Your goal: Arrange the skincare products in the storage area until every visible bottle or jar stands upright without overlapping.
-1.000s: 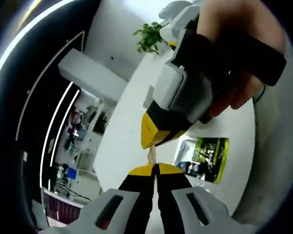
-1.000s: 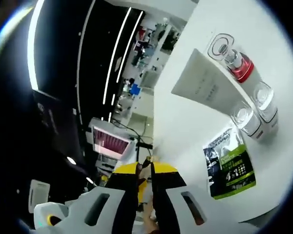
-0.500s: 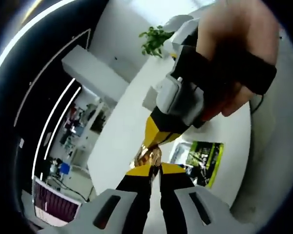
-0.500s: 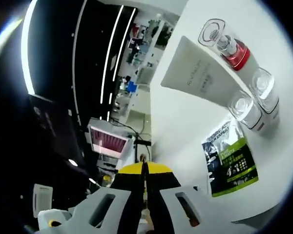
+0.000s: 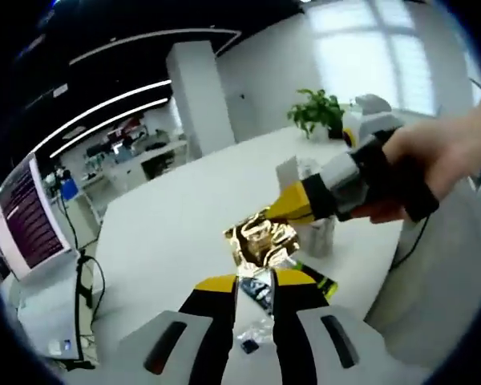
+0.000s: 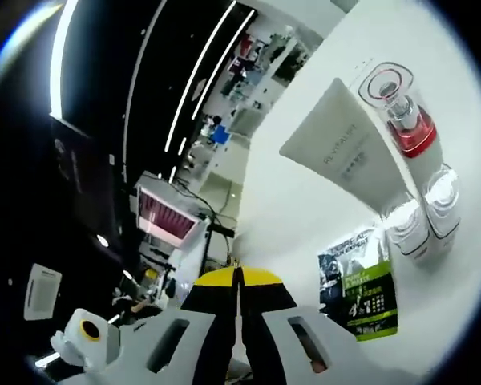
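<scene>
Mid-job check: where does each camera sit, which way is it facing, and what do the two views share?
Left gripper view: rides the left hand-held gripper, facing across the white table at a gold foil wrapper; the right hand-held gripper and a hand enter from the right.
Right gripper view: rides the right hand-held gripper, rolled, facing the white tube, red-collared bottle and green packet.
Shared: the table.
</scene>
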A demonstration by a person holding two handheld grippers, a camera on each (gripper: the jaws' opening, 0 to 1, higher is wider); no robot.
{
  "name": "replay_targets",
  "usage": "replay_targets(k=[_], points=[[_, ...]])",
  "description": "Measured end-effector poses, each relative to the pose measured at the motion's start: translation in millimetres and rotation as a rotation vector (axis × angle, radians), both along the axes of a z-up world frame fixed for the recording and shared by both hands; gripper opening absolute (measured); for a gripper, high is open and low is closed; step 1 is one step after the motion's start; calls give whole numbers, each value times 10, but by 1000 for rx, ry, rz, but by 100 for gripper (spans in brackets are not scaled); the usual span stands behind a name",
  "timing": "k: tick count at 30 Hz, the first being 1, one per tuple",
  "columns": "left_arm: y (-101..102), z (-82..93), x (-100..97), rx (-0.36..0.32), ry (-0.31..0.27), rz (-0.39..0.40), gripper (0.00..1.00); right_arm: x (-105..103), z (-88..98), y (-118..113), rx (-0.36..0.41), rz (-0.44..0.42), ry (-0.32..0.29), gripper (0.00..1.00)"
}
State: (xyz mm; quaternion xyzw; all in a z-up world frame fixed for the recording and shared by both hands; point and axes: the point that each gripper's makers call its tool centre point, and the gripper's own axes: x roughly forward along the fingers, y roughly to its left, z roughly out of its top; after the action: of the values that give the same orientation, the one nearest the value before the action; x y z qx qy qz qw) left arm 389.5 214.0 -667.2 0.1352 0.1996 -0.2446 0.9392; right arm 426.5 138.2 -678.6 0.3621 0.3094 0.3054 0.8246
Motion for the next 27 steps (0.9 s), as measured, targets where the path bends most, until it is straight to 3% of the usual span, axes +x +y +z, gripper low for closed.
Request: replay_targets(k=[3, 5, 10, 19, 24, 27], points=[[196, -111, -9, 32, 24, 48, 19, -15, -10, 149, -93, 72, -82, 1], [288, -188, -24, 20, 48, 71, 17, -8, -59, 233, -120, 98, -96, 1], [380, -277, -37, -39, 62, 102, 20, 42, -198, 358, -128, 104, -71, 1], [493, -481, -15, -40, 113, 118, 22, 94, -521, 618, -157, 143, -26, 1], [569, -593, 47, -46, 133, 111, 16, 146, -738, 730, -181, 154, 0, 1], [600, -623, 91, -41, 136, 100, 14, 174, -837, 745, -231, 173, -16, 1]])
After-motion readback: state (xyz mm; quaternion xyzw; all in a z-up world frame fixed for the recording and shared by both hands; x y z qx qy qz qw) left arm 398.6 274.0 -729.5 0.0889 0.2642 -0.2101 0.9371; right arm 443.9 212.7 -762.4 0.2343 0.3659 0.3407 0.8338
